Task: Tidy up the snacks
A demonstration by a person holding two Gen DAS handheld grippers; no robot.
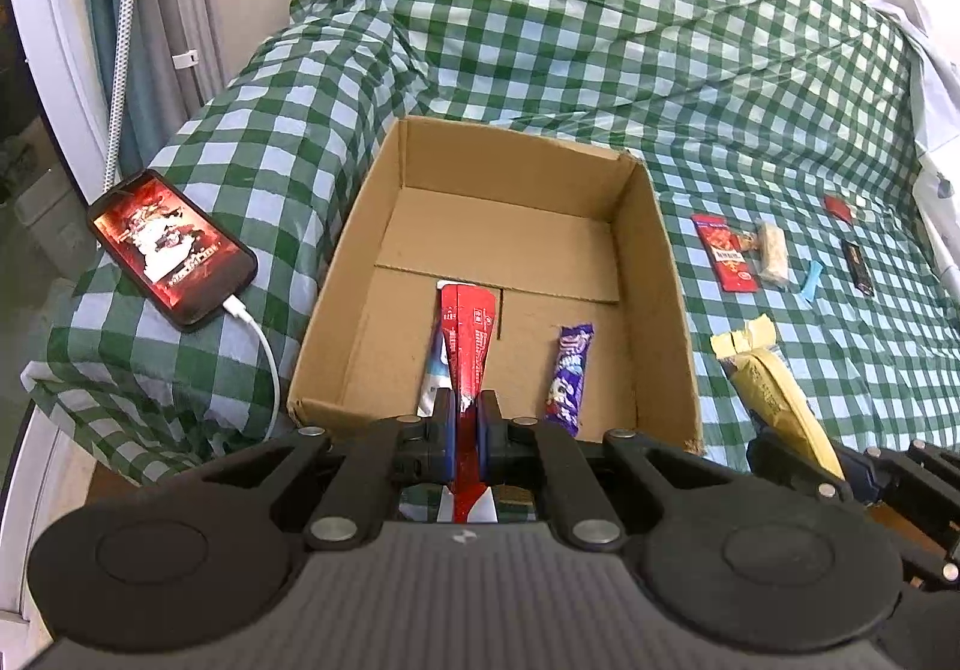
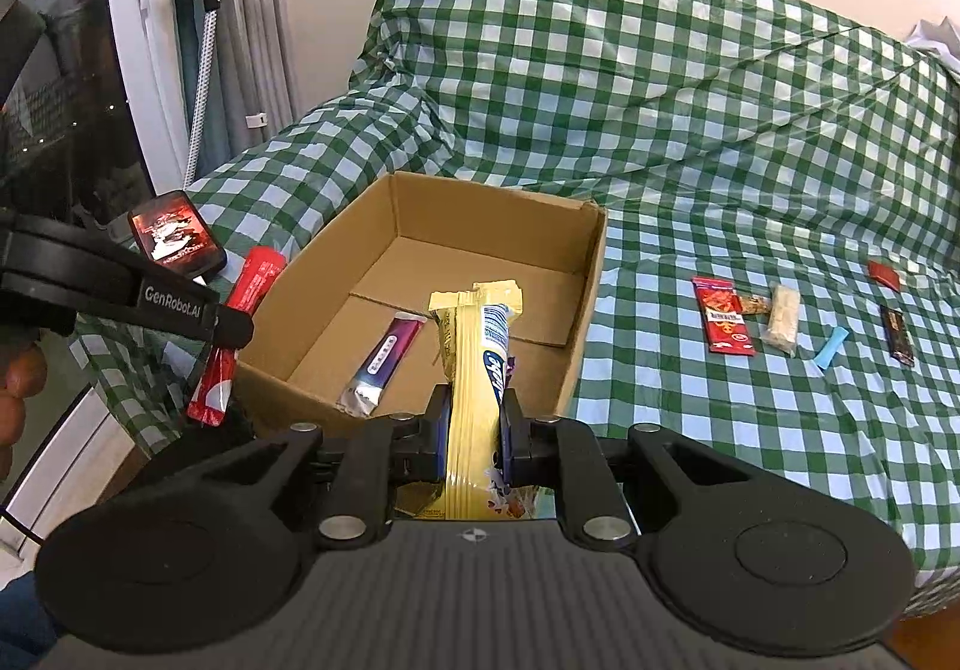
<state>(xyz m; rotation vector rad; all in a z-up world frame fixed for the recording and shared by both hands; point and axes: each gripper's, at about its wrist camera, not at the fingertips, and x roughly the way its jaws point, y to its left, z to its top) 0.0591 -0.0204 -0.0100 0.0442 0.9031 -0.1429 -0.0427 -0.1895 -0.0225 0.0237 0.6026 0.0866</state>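
Observation:
My left gripper [image 1: 465,407] is shut on a red snack packet [image 1: 467,334], held over the near edge of an open cardboard box [image 1: 657,250]. In the box lie a purple bar [image 1: 569,376] and a silver-ended packet [image 1: 432,385]. My right gripper [image 2: 477,400] is shut on a long yellow packet [image 2: 474,370] above the box's [image 2: 591,280] near wall. The right wrist view shows the left gripper [image 2: 231,325] with the red packet [image 2: 240,334] left of the box, and the pink-purple packet [image 2: 384,361] inside it.
Loose snacks lie on the green checked cloth right of the box: a red packet [image 2: 723,322], a pale bar [image 2: 783,319], a blue piece [image 2: 831,346], a dark bar [image 2: 898,334] and a small red one [image 2: 884,274]. A lit phone [image 1: 171,247] on a cable lies to the left.

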